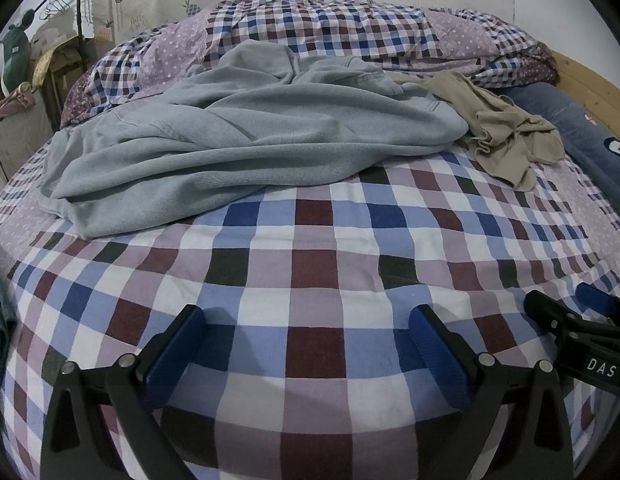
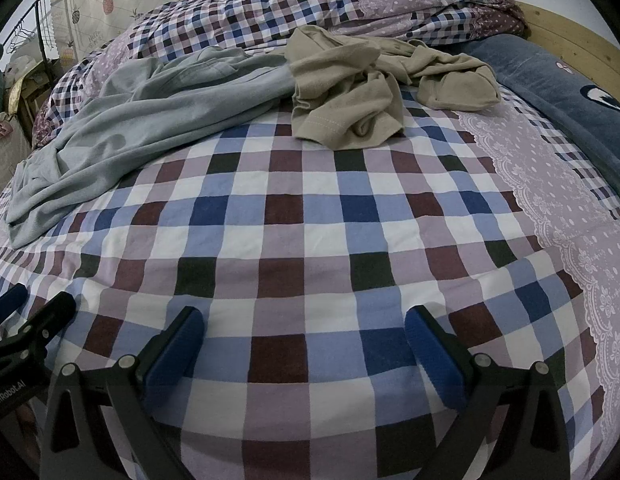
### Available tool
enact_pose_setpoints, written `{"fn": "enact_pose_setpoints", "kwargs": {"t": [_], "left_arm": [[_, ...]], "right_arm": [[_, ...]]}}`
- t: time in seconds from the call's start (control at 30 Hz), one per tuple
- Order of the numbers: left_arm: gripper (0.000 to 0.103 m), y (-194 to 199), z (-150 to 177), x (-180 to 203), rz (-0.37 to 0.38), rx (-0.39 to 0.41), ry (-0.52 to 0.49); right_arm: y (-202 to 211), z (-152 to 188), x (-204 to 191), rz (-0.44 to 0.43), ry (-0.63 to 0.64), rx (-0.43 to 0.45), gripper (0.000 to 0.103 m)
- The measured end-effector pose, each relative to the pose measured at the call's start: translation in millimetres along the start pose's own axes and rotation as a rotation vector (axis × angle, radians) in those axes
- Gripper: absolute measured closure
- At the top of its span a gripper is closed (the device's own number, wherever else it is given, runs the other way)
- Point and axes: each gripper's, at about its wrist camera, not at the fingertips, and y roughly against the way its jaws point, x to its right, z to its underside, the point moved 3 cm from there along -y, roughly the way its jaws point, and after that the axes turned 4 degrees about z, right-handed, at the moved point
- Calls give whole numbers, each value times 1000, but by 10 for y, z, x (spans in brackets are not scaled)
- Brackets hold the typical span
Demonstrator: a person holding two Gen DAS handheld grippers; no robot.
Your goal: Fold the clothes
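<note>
A crumpled grey garment (image 1: 238, 136) lay far left on the checked bed (image 1: 310, 264), a bunched beige garment (image 2: 349, 92) touching its right end; near us, our left gripper (image 1: 306, 340) and right gripper (image 2: 304, 340) were both spread, holding nothing

Two garments (image 1: 238, 132) (image 2: 349, 92), two claws (image 1: 306, 344) (image 2: 304, 344)

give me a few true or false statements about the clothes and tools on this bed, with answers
1. Both tools are open and hold nothing. True: left tool, right tool.
2. The grey garment is folded neatly. False: it lies crumpled and spread out.
3. The beige garment lies right of the grey one. True.
4. The beige garment lies on the floor. False: it is on the checked sheet.
5. A tool is touching the grey garment. False: both are apart from it, over bare sheet.
</note>
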Motion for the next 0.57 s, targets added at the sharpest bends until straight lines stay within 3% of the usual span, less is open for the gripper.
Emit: {"fn": "enact_pose_setpoints", "kwargs": {"t": [0.57], "left_arm": [[0,20,1,-7,3,6,6]], "right_arm": [[1,4,1,0,0,0,0]]}}
